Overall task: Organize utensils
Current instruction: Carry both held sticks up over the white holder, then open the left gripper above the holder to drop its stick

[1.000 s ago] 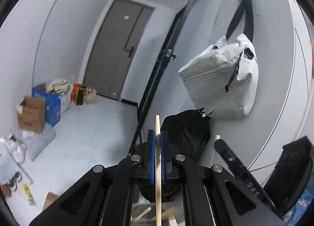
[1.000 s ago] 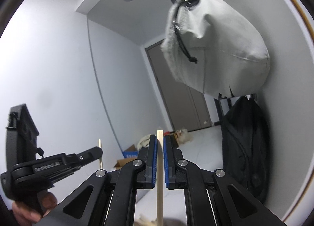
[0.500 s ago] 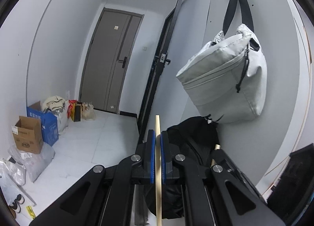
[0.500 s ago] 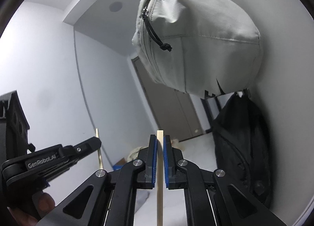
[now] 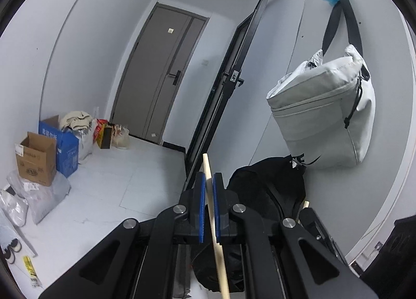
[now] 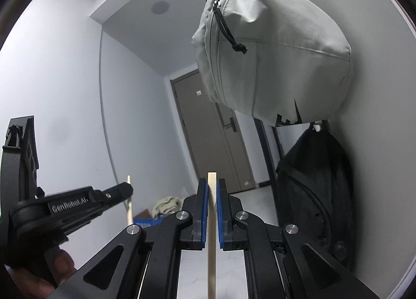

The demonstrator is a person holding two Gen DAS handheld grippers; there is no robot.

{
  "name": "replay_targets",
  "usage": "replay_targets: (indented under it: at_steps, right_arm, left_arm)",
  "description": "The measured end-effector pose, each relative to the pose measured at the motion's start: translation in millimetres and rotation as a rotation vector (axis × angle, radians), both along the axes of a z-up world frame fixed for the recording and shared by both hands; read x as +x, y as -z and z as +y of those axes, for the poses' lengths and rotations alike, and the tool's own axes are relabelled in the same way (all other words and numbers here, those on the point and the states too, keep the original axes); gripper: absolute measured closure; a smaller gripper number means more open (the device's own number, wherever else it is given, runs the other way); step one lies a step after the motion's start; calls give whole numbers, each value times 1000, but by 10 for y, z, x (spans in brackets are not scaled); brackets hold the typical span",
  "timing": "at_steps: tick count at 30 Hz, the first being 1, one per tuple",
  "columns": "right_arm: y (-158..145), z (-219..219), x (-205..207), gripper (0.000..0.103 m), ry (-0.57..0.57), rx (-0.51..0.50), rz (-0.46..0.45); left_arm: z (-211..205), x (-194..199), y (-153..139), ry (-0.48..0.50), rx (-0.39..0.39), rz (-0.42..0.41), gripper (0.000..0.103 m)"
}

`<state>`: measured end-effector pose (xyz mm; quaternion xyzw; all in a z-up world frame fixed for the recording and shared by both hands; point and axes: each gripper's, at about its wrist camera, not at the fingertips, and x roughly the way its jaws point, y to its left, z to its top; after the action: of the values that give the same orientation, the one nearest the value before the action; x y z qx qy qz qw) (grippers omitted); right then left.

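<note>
Right wrist view: right gripper [image 6: 212, 210] clamps an upright wooden stick [image 6: 212, 234], perhaps a chopstick; left gripper [image 5: 207, 208] likewise grips one.

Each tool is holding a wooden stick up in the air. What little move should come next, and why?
Probably lower both a little. The left tool is shut on one chopstick and the right tool on another chopstick, and both views show only the hallway, with no holder or tabletop to put them on.

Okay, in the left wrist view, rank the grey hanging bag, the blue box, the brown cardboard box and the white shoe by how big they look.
1. grey hanging bag
2. blue box and brown cardboard box look alike; the brown one hides part of the blue.
3. white shoe, smallest, though fisheye edges distort it.
</note>
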<state>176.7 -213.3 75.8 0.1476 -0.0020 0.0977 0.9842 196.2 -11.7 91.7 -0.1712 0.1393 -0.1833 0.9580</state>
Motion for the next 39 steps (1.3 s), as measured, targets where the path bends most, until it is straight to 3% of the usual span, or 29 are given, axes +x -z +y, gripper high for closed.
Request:
replay_targets:
  at_steps: [12, 16, 20, 27, 35, 39]
  right_arm:
    - [-56, -71, 43, 97, 3, 11, -6]
    - [-33, -85, 4, 97, 7, 14, -7]
    - [-20, -62, -3, 97, -4, 16, -4]
    - [-68, -183, -8, 97, -15, 46, 15]
    - [-124, -65, 50, 97, -35, 27, -1]
    - [-78, 129, 83, 97, -30, -41, -12]
  left_arm:
    - [-221, -117, -161, 65, 33, -56, 102]
    - [-308, -207, -100, 85, 102, -90, 102]
    - [-202, -184, 4, 106, 76, -47, 102]
    - [27, -278, -123, 155, 53, -25, 102]
    - [308, -525, 68, 88, 64, 84, 102]
    - [375, -632, 246, 74, 86, 138, 102]
